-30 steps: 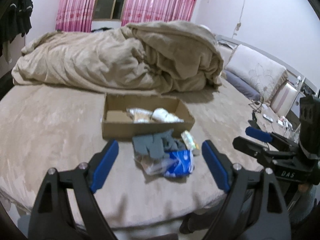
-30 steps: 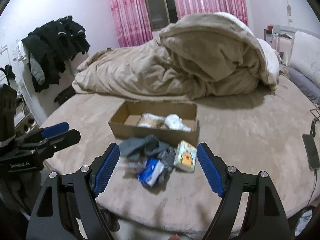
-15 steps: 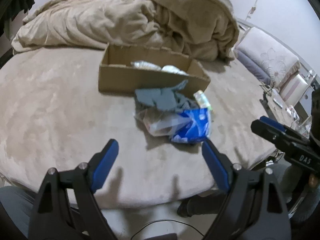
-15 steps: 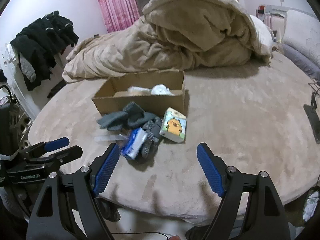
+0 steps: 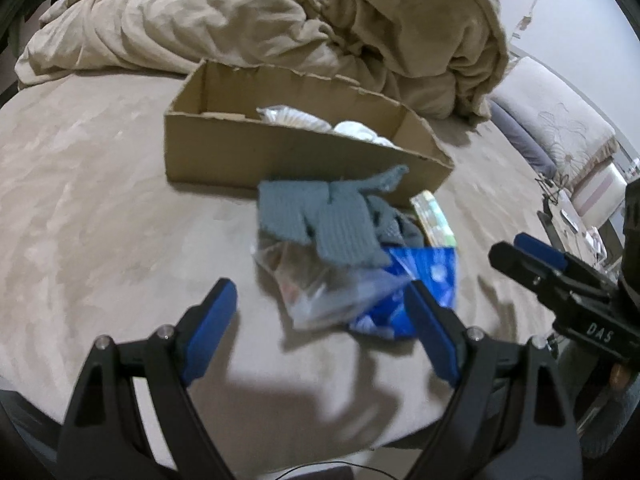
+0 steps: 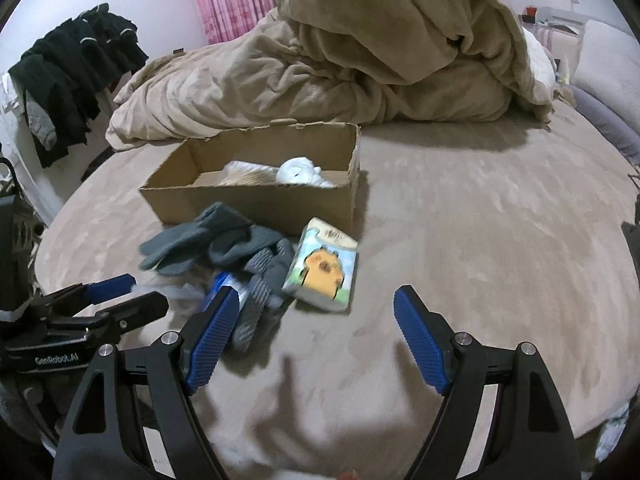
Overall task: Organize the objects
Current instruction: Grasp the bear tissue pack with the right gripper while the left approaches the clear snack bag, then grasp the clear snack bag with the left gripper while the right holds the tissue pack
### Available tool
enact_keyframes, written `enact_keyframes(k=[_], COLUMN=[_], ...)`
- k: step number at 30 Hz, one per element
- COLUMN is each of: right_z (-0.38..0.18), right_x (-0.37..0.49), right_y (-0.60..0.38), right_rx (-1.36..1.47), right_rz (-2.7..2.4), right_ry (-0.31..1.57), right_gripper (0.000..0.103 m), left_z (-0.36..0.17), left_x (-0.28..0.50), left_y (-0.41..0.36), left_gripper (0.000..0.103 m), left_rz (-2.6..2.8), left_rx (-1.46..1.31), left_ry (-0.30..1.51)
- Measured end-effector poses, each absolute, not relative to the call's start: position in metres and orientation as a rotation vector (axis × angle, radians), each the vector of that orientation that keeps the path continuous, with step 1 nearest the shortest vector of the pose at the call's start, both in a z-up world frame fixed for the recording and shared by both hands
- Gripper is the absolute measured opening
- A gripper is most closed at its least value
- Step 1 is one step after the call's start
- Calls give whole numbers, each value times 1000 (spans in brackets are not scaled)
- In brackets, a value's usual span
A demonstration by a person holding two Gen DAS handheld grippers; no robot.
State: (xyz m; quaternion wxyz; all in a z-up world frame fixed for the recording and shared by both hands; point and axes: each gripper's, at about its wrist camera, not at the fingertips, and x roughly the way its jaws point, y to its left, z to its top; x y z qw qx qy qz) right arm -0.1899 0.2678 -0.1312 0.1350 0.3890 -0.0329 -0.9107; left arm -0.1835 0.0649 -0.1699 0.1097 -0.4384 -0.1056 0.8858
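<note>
Cardboard box [image 6: 256, 200]: open top, sits on the bed, in front of the heaped blanket; near wall faces both cameras.
Bed [image 6: 480, 240]: beige plush cover, carries the box and the loose pile.
Blanket [image 6: 360, 52]: beige, bunched up behind the box.
Box contents: clear crinkled bag [image 6: 240, 174] and a white bundle [image 6: 300, 172], side by side inside.
Loose pile: just in front of the box's near wall, items overlapping.
Grey gloves [image 5: 336, 220]: on top of the pile, one cuff touching the box wall.
Clear plastic bag [image 5: 316, 284]: under the gloves, on the bed.
Blue packet [image 5: 420, 280]: beside and partly under the clear bag, at the pile's near edge.
Tissue pack [image 6: 322, 266]: yellow cartoon print, tilted, touching the grey patterned glove [image 6: 264, 280] on its left.
Left gripper [image 5: 322, 328]: jaws spread wide, nothing between them, hovering just short of the clear bag and blue packet.
Right gripper [image 6: 316, 334]: jaws spread wide, empty, just short of the tissue pack; left finger overlaps the patterned glove in view.
</note>
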Motion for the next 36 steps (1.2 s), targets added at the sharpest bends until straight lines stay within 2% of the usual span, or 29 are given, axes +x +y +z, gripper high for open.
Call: enact_keyframes(k=[2, 5, 19, 20, 21, 23, 24, 25, 27, 30, 34, 35, 36], right_z=[-133, -138, -181, -184, -186, -185, -184, -184, -185, -183, -180, -179, -178], right_x=[-203, -219, -258, -258, -258, -255, -254, -252, -249, -242, -236, -236, -235], right_y=[269, 271, 273, 271, 269, 268, 269, 270, 272, 273, 274, 275, 276], right_rx=[1127, 1136, 1297, 1314, 1319, 1302, 1298, 1298, 1291, 1281, 1250, 1245, 1240], right_rz=[-2647, -2659, -2558, -2543, -2542, -2550, -2548, -2552, -2557, -2556, -2546, -2544, -2544], right_ry=[-85, -84, -220, -225, -218, -207, -206, -205, -210, -201, -213, -217, -222], right_gripper=[83, 83, 82, 81, 76, 61, 50, 49, 49, 49, 49, 49, 49], left_z=[-177, -187, -197, -198, -199, -199, -199, -198, -196, -195, -183, -179, -176], left_x=[-193, -199, -196, -198, -200, -199, -198, -196, -192, -190, -177, -176, -175], left_y=[65, 65, 54, 55, 55, 55, 54, 54, 55, 60, 63, 64, 64], left_gripper=[88, 98, 99, 99, 99, 96, 90, 86, 63, 46, 46, 49, 58], left_rz=[2603, 2595, 2592, 2586, 2579, 2575, 2575, 2564, 2534, 2500, 2540, 2548, 2552], left_rx=[-1316, -1350, -1371, -1375, -1380, -1369, -1359, -1343, -1313, -1295, -1208, -1194, -1191], left_ry=[-320, -304, -233, -231, -237, -250, -246, -250, -269, -271, -227, -226, -229])
